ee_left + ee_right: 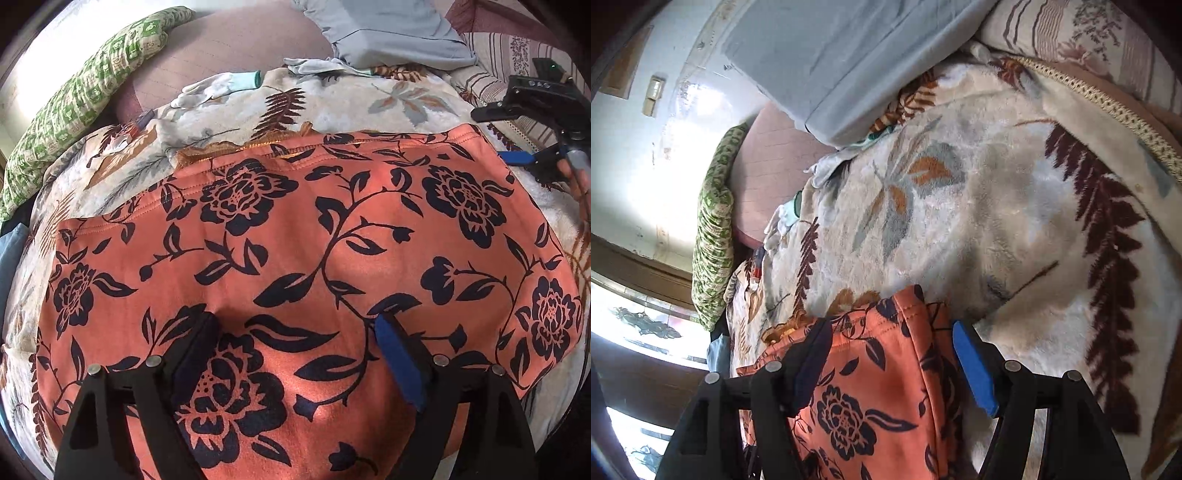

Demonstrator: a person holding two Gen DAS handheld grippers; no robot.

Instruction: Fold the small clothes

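left wrist: left gripper jaws apart, hovering over the orange floral garment, which lies flat on the blanket, likely ready for next fold.
right wrist: right gripper jaws apart, straddling garment's corner, nothing clamped.

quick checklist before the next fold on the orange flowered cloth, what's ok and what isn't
1. Orange flowered cloth lies spread flat on the blanket: ok.
2. Left gripper open above the cloth, nothing pinched: ok.
3. Right gripper open, with the cloth's corner between its fingers but not pressed: ok, though no grip yet.
4. Far hem straight, without bunching: ok on the right side; not ok on the left, where it steps down unevenly.
5. Fold path clear of the gloves: ok, they lie beyond the cloth, apart from it.
6. Layers under the cloth lined up: cannot tell.
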